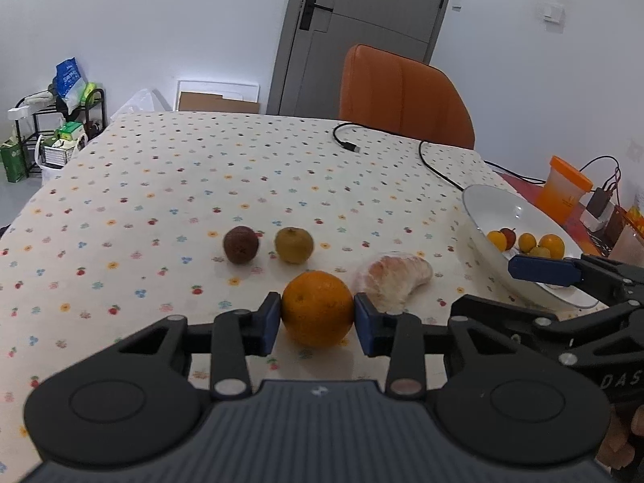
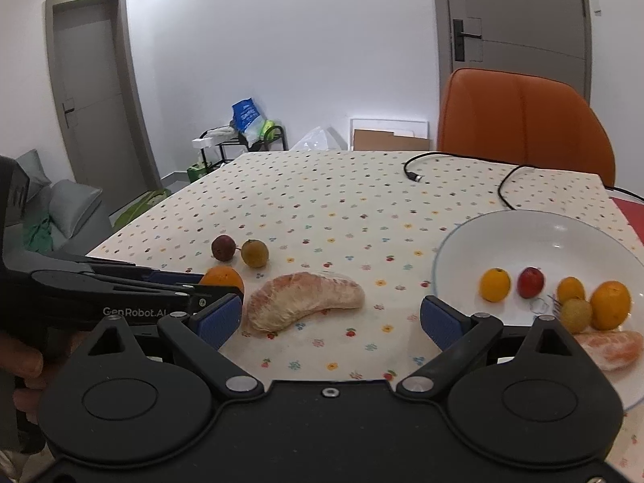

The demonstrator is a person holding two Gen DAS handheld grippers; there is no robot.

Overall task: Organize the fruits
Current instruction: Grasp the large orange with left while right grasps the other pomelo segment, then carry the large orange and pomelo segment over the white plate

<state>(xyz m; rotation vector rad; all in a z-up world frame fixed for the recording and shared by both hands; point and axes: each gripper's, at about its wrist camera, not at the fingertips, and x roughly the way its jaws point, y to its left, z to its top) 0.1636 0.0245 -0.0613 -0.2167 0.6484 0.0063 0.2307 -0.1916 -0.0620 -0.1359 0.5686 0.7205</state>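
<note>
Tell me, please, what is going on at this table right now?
A person is sorting fruit into a white bowl with two hand-held grippers. The left tool is closed on an orange still resting on the tablecloth. The right tool is open and empty, facing a peeled pomelo segment. A dark passion fruit and a greenish-brown fruit also wait on the table, while several small fruits already lie in the bowl.

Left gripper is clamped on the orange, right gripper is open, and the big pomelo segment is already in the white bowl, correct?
Not quite. The big pomelo segment lies on the tablecloth, left of the white bowl, as the right wrist view shows. The left gripper does grip the orange; the right gripper is open.
</note>
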